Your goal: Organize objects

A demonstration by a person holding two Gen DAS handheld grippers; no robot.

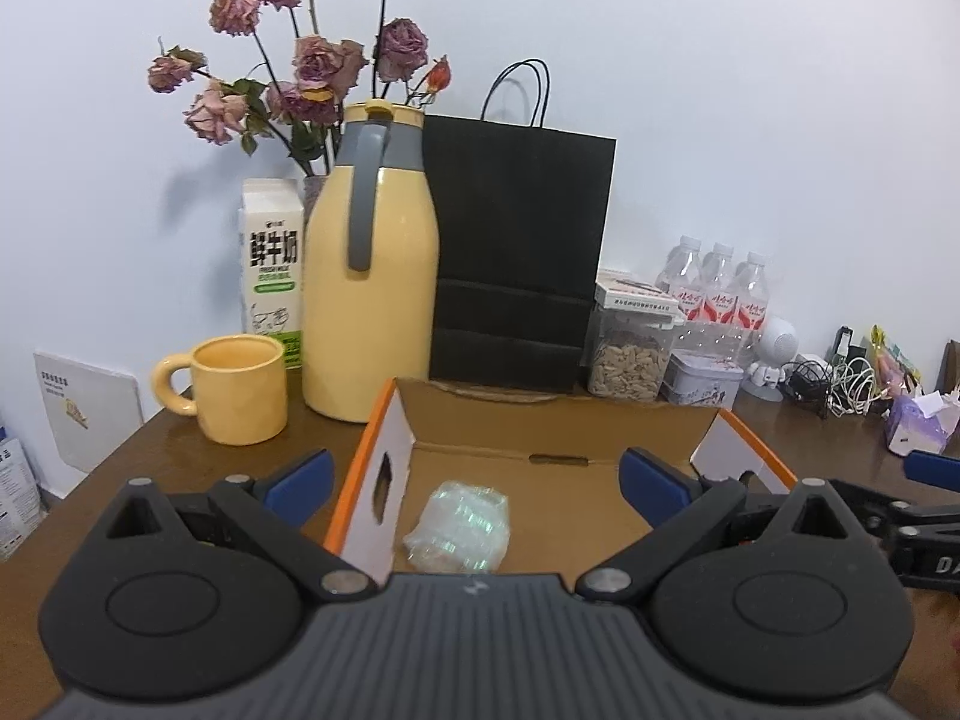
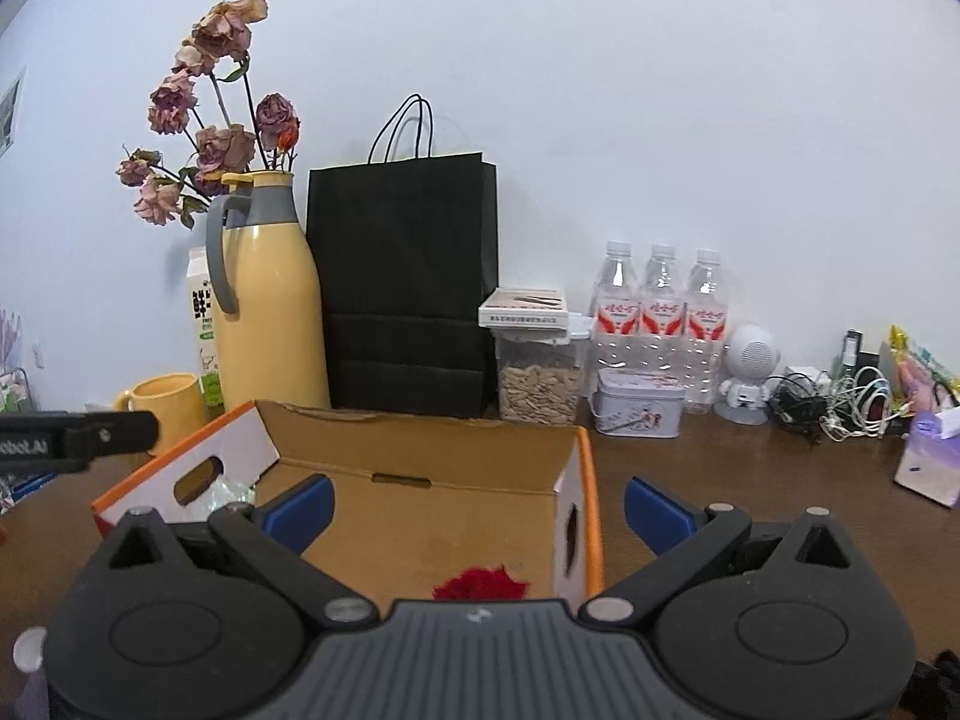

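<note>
Grippers — left gripper [image 1: 477, 480] and right gripper [image 2: 477, 507] — gape empty over the cardboard box [image 1: 558, 420].

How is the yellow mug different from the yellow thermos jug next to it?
The yellow mug is short and squat; the yellow thermos jug stands much taller, narrowing at its shoulder. The mug is open-topped, while the jug is capped with a lid and grey collar. The mug's loop handle is yellow like its body; the jug's long handle is grey. Both are the same pale yellow and stand upright on the wooden table.
</note>
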